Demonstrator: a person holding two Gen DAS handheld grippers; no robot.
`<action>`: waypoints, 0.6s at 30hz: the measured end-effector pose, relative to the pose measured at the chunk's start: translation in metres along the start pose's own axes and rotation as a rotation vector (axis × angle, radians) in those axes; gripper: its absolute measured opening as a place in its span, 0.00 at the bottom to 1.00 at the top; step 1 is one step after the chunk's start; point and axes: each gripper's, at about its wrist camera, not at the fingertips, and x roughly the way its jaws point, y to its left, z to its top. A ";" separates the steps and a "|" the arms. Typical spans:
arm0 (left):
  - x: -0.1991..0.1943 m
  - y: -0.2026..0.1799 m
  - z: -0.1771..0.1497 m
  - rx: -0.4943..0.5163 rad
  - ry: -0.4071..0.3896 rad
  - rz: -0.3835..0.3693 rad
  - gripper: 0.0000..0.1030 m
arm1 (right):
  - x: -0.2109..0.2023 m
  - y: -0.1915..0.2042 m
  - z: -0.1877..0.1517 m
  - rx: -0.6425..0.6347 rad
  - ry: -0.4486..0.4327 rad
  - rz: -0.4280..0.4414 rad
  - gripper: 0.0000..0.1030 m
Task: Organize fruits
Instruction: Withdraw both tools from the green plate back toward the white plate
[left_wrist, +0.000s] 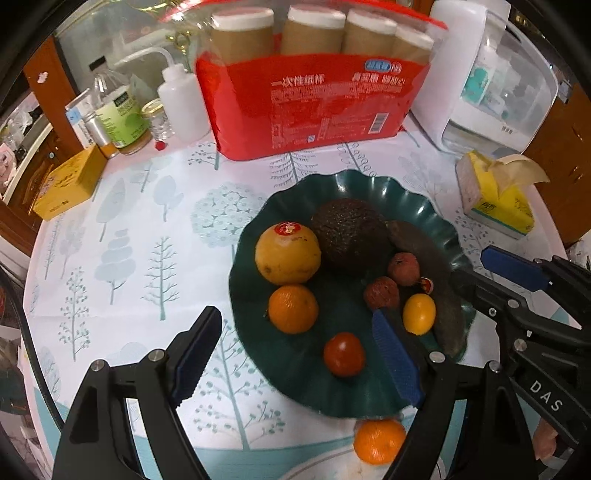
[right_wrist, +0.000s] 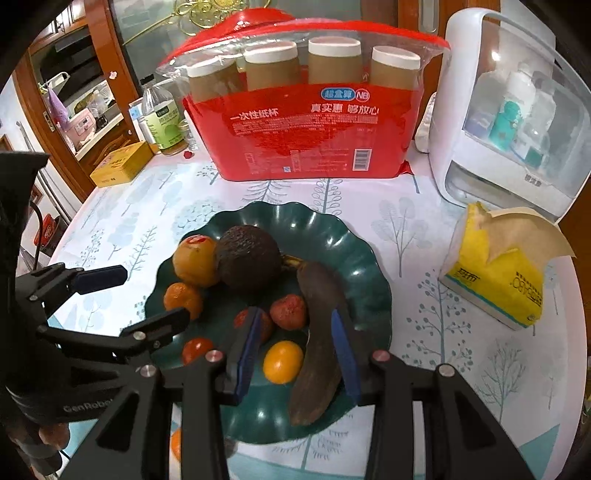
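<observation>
A dark green scalloped plate (left_wrist: 369, 184) (right_wrist: 288, 218) holds an avocado (left_wrist: 349, 234), a yellow citrus with a red sticker (left_wrist: 288, 254), a mandarin (left_wrist: 293, 308), two lychees (left_wrist: 403, 268), a small yellow fruit (left_wrist: 419, 314) (right_wrist: 282, 362), a red tomato (left_wrist: 344, 353) and a dark brown banana (right_wrist: 319, 339). Another mandarin (left_wrist: 378, 441) lies on the table in front of the plate. My left gripper (left_wrist: 295, 350) is open and empty above the plate's near left part. My right gripper (right_wrist: 299, 350) is open over the yellow fruit and banana, holding nothing.
A red pack of paper cups (left_wrist: 314, 99) stands behind the plate. A yellow tissue box (right_wrist: 498, 280) lies at the right, a white appliance (right_wrist: 509, 110) at the back right. Bottles (left_wrist: 122, 110) and a yellow box (left_wrist: 66, 184) stand at the back left.
</observation>
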 end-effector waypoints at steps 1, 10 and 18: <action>-0.007 0.001 -0.002 -0.003 -0.006 0.001 0.80 | -0.006 0.001 -0.001 0.003 -0.005 0.002 0.39; -0.082 0.002 -0.025 -0.007 -0.081 0.034 0.81 | -0.070 0.013 -0.011 -0.007 -0.063 0.018 0.39; -0.142 0.002 -0.080 -0.007 -0.128 0.060 0.84 | -0.131 0.037 -0.060 -0.080 -0.064 0.079 0.39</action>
